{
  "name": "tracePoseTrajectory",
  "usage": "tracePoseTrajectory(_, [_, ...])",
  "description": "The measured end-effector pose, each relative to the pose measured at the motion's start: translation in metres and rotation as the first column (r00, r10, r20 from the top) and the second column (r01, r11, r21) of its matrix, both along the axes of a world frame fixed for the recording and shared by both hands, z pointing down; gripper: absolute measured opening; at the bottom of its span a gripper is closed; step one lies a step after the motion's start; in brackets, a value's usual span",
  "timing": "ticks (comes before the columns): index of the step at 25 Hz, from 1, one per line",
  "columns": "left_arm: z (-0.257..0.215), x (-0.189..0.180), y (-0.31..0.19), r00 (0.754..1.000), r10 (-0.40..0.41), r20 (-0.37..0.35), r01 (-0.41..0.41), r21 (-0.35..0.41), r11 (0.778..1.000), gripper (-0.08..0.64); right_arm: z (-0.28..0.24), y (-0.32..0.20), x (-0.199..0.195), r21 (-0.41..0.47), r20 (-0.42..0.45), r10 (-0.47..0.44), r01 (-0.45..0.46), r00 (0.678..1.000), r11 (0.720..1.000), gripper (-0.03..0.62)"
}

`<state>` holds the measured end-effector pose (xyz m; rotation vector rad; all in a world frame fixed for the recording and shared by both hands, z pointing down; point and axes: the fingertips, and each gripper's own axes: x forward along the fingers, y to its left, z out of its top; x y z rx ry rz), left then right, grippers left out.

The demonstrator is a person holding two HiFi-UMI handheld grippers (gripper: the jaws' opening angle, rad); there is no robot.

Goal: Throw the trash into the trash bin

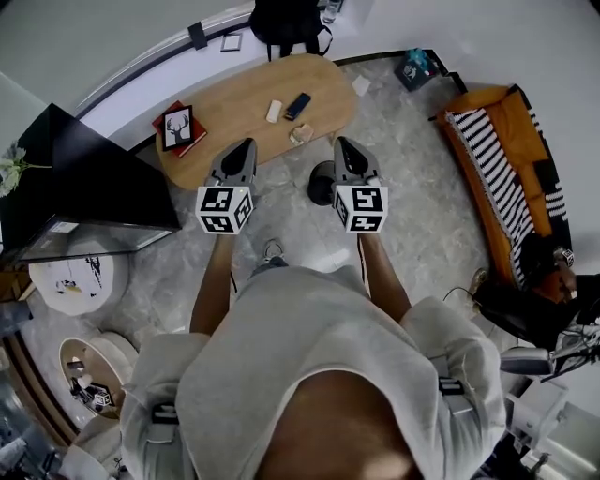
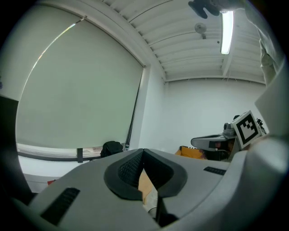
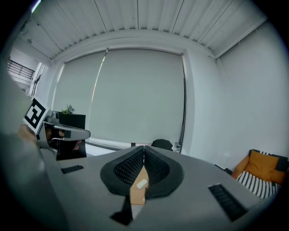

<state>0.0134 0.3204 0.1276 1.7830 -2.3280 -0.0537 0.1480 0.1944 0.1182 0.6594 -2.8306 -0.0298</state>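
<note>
A crumpled piece of trash (image 1: 301, 134) lies near the front edge of the oval wooden table (image 1: 234, 112). On the floor just before the table stands a black round bin (image 1: 322, 183). My left gripper (image 1: 246, 145) and right gripper (image 1: 342, 142) are held side by side over the floor, pointing at the table, the bin low between them. Both are shut with nothing in them; their pads meet in the left gripper view (image 2: 143, 150) and in the right gripper view (image 3: 144, 146). Below the right pads a strip of table with a white item (image 3: 142, 183) shows.
The table also carries a white item (image 1: 274, 111), a dark phone (image 1: 297, 105) and a framed picture on a red book (image 1: 178, 127). A black cabinet (image 1: 84, 183) stands at the left, an orange sofa (image 1: 506, 169) at the right, a black bag (image 1: 286, 23) behind the table.
</note>
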Motion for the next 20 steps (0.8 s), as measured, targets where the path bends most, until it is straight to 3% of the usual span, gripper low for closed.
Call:
tracePoseTrajectory(6, [0.013, -0.036, -0.021, 0.999, 0.03, -0.022, -0.03, -0.017, 0.999, 0.017, 0.01, -0.014, -0.03, -0.007, -0.026, 0.028, -0.028, 0.999, 1.0, 0.028])
tracePoseTrajectory(20, [0.042, -0.08, -0.061, 0.998, 0.051, -0.038, -0.053, -0.064, 0.997, 0.017, 0.047, -0.048, -0.073, -0.06, -0.052, 0.036, -0.039, 0.998, 0.997, 0.028])
